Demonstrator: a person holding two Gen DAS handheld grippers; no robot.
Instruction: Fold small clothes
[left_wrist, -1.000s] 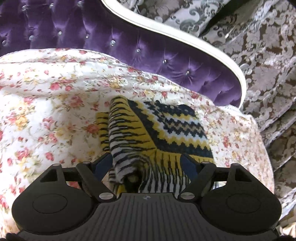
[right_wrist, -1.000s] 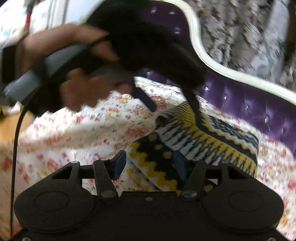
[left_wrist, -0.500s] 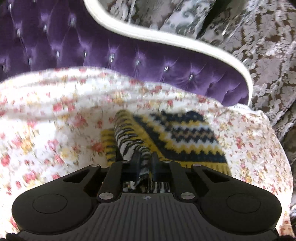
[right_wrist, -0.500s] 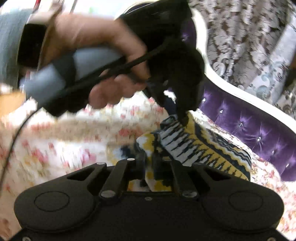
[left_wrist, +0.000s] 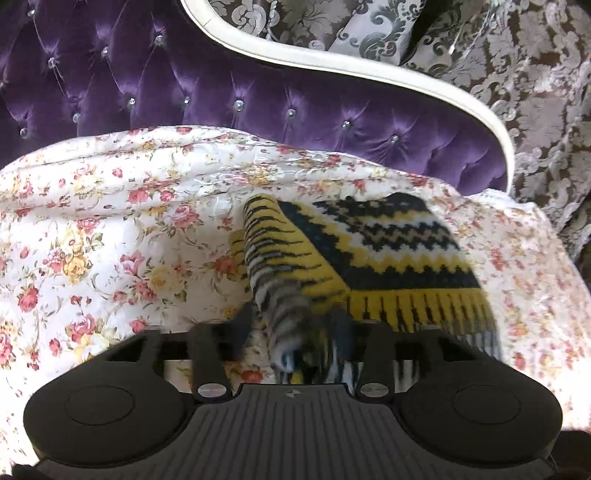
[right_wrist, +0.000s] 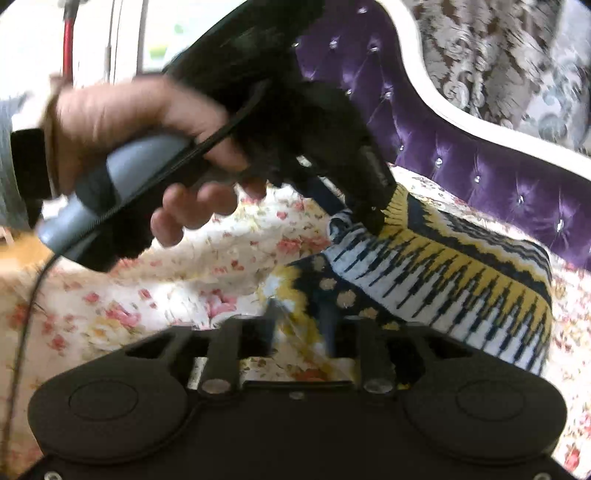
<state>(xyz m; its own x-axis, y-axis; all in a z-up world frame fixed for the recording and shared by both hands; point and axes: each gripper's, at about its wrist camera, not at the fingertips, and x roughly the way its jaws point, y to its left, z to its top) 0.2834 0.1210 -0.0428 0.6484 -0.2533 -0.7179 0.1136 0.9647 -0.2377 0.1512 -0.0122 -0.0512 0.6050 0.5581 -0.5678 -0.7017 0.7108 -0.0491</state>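
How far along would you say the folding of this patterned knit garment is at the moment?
Done: the knit garment lies doubled over on the floral bedspread. In hand: both the left gripper and right gripper have just been opening, with cloth edges still between their fingers. Left: withdrawing, then any further fold or tidying.

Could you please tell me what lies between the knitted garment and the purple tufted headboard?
Only flowered bedspread lies between the knitted garment and the headboard; the left wrist view shows it best.

Bright daylight, glare at upper left, motion blur near centre, fisheye-bent edges
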